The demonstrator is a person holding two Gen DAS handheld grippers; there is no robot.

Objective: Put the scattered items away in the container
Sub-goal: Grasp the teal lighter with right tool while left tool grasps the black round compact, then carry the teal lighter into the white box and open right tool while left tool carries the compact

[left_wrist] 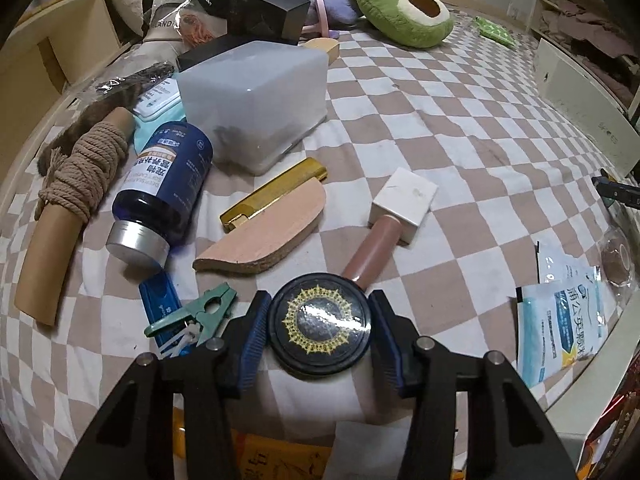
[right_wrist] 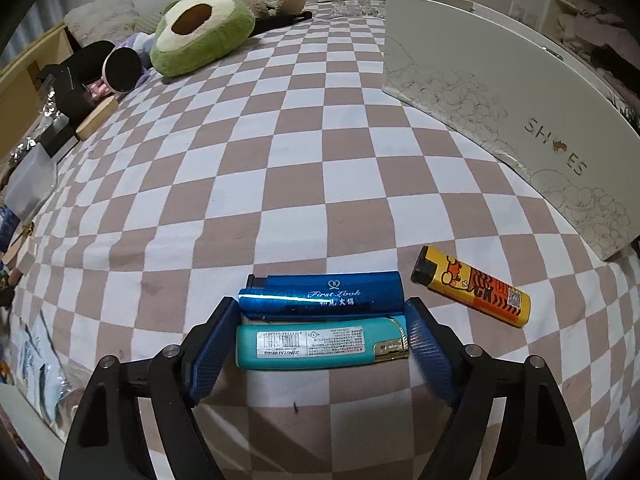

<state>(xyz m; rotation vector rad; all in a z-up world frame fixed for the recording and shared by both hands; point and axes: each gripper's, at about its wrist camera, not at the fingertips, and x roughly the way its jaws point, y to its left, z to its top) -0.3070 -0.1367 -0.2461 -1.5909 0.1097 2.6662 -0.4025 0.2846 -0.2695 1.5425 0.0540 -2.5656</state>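
Fig. Two grasps in progress on the checkered bed (right_wrist: 280, 160).

Left tongs (left_wrist: 319, 326): jaws bracket a round black compact (left_wrist: 319, 325) w/ gold sunburst lid; pads sit at its L and R rims, apparently touching, so likely pinching it. For a clean lift, keep pads on opposite ends of the widest line across the disc, squeeze until firm, then raise straight up; a low edge grip may let it tip.

Right tongs (right_wrist: 320, 334): spread, w/ teal lighter (right_wrist: 320, 347) lying crosswise betw. the pads, ends just beside each pad; firm contact not confirmed. Blue lighter (right_wrist: 322, 294) lies just beyond, touching the teal one; it may be caught too. Close on the ends squarely.

Yellow lighter (right_wrist: 472, 292) rests apart, to the right. Translucent container (left_wrist: 256, 100) stands farther up the bed in left view, well apart from the compact.
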